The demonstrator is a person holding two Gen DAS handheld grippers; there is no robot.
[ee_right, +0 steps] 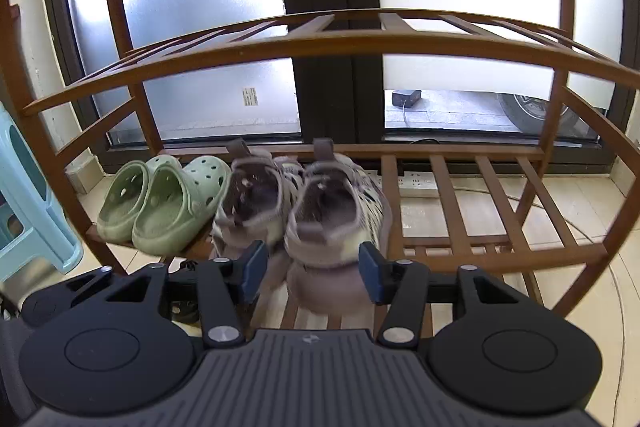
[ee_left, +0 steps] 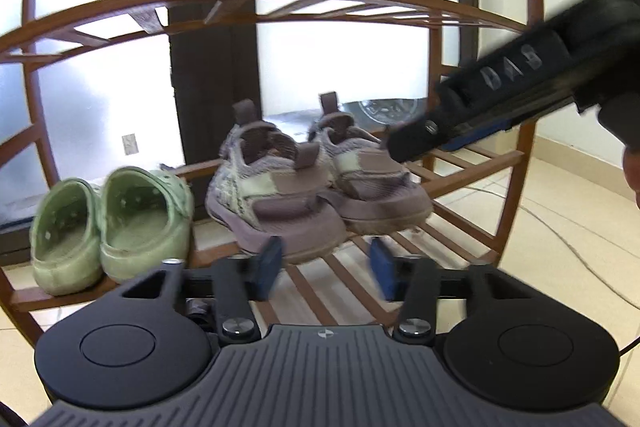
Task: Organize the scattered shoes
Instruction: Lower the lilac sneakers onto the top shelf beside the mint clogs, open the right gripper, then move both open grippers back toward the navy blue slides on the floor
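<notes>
A pair of mauve-and-beige sneakers stands heels toward me on the lowest shelf (ee_right: 460,203) of a wooden slatted shoe rack: left sneaker (ee_left: 264,195) (ee_right: 250,203), right sneaker (ee_left: 372,183) (ee_right: 332,215). To their left sits a pair of green clogs (ee_left: 108,227) (ee_right: 160,203). My left gripper (ee_left: 325,269) is open just in front of the left sneaker's heel, with only slats between its blue pads. My right gripper (ee_right: 312,273) is open, and the right sneaker's heel sits between its pads without being pressed. In the left wrist view the right gripper (ee_left: 412,141) reaches in from the upper right.
The rack's middle shelf rail (ee_right: 360,43) arches over the shoes. The right half of the lowest shelf holds nothing. A turquoise plastic stool (ee_right: 28,187) stands left of the rack. A power strip (ee_right: 416,183) and a cable (ee_left: 560,227) lie on the tiled floor. Frosted glass doors stand behind.
</notes>
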